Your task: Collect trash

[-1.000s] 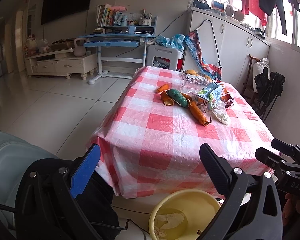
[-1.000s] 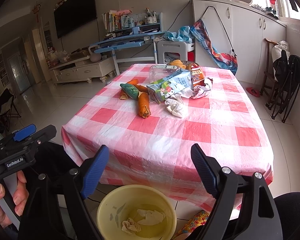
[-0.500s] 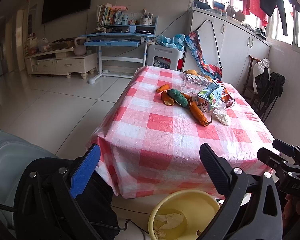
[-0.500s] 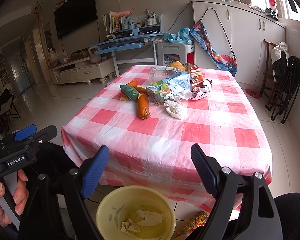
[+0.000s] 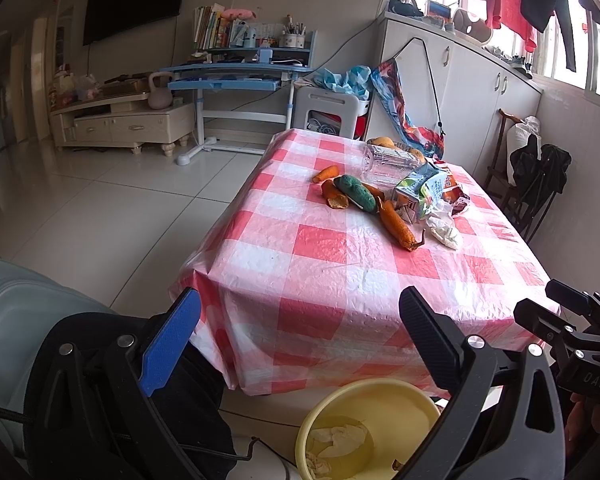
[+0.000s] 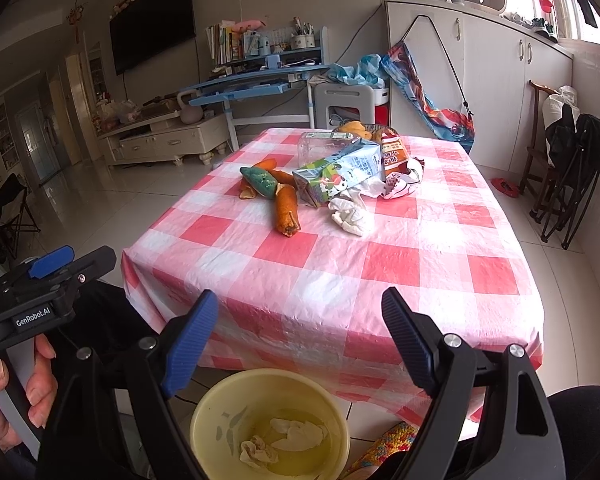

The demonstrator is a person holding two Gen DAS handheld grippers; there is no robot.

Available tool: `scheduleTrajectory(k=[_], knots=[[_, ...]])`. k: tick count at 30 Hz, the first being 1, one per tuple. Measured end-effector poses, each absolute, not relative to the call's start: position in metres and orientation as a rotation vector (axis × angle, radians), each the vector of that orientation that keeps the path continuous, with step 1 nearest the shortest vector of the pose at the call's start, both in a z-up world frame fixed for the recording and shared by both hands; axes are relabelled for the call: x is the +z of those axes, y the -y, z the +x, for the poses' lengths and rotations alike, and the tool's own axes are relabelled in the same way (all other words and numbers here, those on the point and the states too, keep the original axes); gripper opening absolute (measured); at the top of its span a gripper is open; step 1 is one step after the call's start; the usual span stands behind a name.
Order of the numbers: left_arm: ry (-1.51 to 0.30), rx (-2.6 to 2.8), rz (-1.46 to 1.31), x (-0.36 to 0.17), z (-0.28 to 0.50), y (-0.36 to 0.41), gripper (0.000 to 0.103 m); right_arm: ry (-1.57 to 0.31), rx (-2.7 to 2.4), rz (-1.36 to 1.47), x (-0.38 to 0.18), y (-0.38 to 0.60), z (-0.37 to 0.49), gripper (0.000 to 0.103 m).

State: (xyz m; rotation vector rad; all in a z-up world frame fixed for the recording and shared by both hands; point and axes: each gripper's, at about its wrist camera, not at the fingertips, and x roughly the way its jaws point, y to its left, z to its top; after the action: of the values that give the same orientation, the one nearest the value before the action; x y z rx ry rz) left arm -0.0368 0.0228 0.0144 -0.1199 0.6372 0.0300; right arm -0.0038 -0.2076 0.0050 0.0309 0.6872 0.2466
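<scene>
- I hold my left gripper [image 5: 296,340] and my right gripper [image 6: 300,340] short of the near edge of the table under a pink-and-white checked plastic cloth [image 6: 380,280], jaws of both spread wide, nothing between them.
- A round yellow plastic bin [image 6: 204,416] sits on the floor below both grippers, crumpled tissues already in it; I judge it is placed there so that trash can be dropped straight down.
- The trash lies in a heap toward the far half of the table: orange peels [image 6: 286,212], a green mouldy lump [image 6: 260,180], a printed drink carton [image 6: 340,172], a crumpled white tissue [image 6: 350,216] and a clear plastic jar [image 5: 384,162].
- Nothing is gripped; I judge the next step is a reach forward to the nearest piece.
</scene>
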Motion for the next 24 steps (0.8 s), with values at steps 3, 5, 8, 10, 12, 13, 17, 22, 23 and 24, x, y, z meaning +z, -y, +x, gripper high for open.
scheduleTrajectory(k=[3, 5, 8, 10, 12, 13, 17, 22, 23, 24], knots=[[-0.637, 0.03, -0.119, 0.0137, -0.0357, -0.0228, 0.096, -0.689, 0.247, 0.033, 0.0047, 0.2073, -0.0038, 0.08], [-0.638, 0.03, -0.121, 0.0139, -0.0357, -0.0228, 0.096, -0.69, 0.246, 0.031, 0.0042, 0.2082, -0.004, 0.08], [-0.639, 0.031, -0.122, 0.013, -0.0348, -0.0228, 0.096, -0.691, 0.247, 0.028, 0.004, 0.2084, -0.004, 0.08], [-0.64, 0.031, -0.123, 0.0124, -0.0348, -0.0227, 0.096, -0.692, 0.248, 0.023, 0.004, 0.2084, -0.0046, 0.08], [-0.64, 0.03, -0.122, 0.012, -0.0349, -0.0224, 0.096, -0.691, 0.247, 0.022, 0.0034, 0.2083, -0.0046, 0.08], [-0.641, 0.03, -0.121, 0.0115, -0.0346, -0.0219, 0.096, -0.691, 0.247, 0.023, 0.0036, 0.2095, -0.0042, 0.08], [-0.64, 0.03, -0.123, 0.0122, -0.0345, -0.0222, 0.096, -0.692, 0.248, 0.021, 0.0033, 0.2083, -0.0047, 0.08], [-0.641, 0.03, -0.122, 0.0122, -0.0344, -0.0222, 0.096, -0.693, 0.248, 0.016, 0.0032, 0.2081, -0.005, 0.08], [-0.64, 0.03, -0.122, 0.0125, -0.0344, -0.0223, 0.096, -0.693, 0.248, 0.017, 0.0032, 0.208, -0.005, 0.081], [-0.64, 0.03, -0.123, 0.0121, -0.0345, -0.0222, 0.096, -0.693, 0.248, 0.017, 0.0031, 0.208, -0.005, 0.08]])
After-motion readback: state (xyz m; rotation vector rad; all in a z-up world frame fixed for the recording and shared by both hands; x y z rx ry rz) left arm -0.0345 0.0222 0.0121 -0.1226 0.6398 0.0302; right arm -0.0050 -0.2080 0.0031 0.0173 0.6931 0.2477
